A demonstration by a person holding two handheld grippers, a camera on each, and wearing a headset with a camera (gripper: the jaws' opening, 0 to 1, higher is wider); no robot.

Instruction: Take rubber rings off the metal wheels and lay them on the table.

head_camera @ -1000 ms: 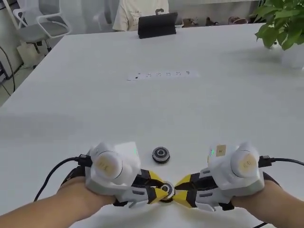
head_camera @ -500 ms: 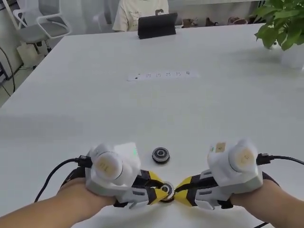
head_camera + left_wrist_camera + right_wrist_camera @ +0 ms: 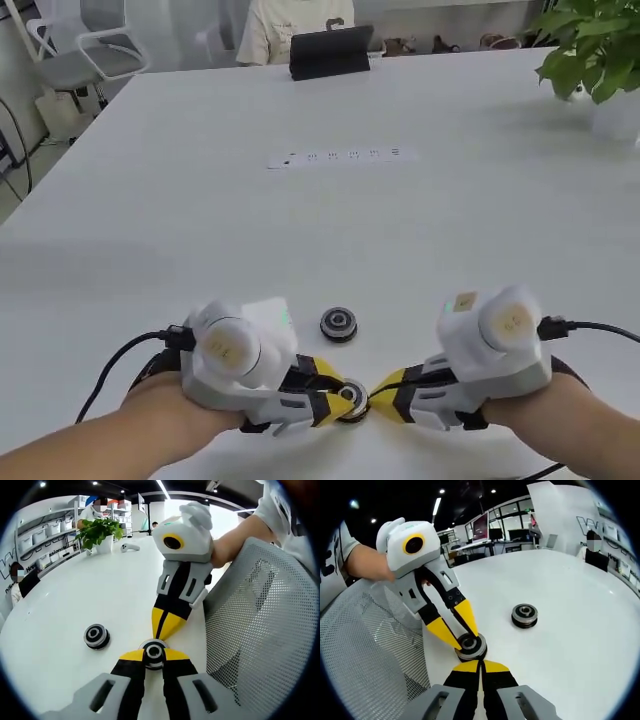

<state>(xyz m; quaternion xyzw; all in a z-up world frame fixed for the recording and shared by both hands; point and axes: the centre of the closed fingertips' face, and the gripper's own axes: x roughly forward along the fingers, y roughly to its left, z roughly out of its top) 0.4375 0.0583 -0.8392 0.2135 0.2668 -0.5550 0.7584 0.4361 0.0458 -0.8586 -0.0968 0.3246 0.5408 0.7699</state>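
Note:
A metal wheel with a black rubber ring (image 3: 350, 398) is held just above the white table's (image 3: 300, 230) near edge. My left gripper (image 3: 338, 400) is shut on the wheel (image 3: 153, 653), one yellow finger on each side. My right gripper (image 3: 376, 392) comes in from the opposite side. Its jaws are pressed together at the wheel's rim (image 3: 471, 646), pinching the ring's edge. A second wheel with its ring (image 3: 339, 325) lies flat on the table just beyond; it also shows in the gripper views (image 3: 96, 636) (image 3: 524, 615).
A white power strip (image 3: 340, 157) lies mid-table. A dark tablet (image 3: 330, 52) and a seated person are at the far edge, a potted plant (image 3: 595, 50) at the far right. A mesh chair back (image 3: 260, 630) is close behind the grippers.
The right gripper has rolled and tilted slightly while its tips stay at the wheel. The left gripper and both wheels have kept their places.

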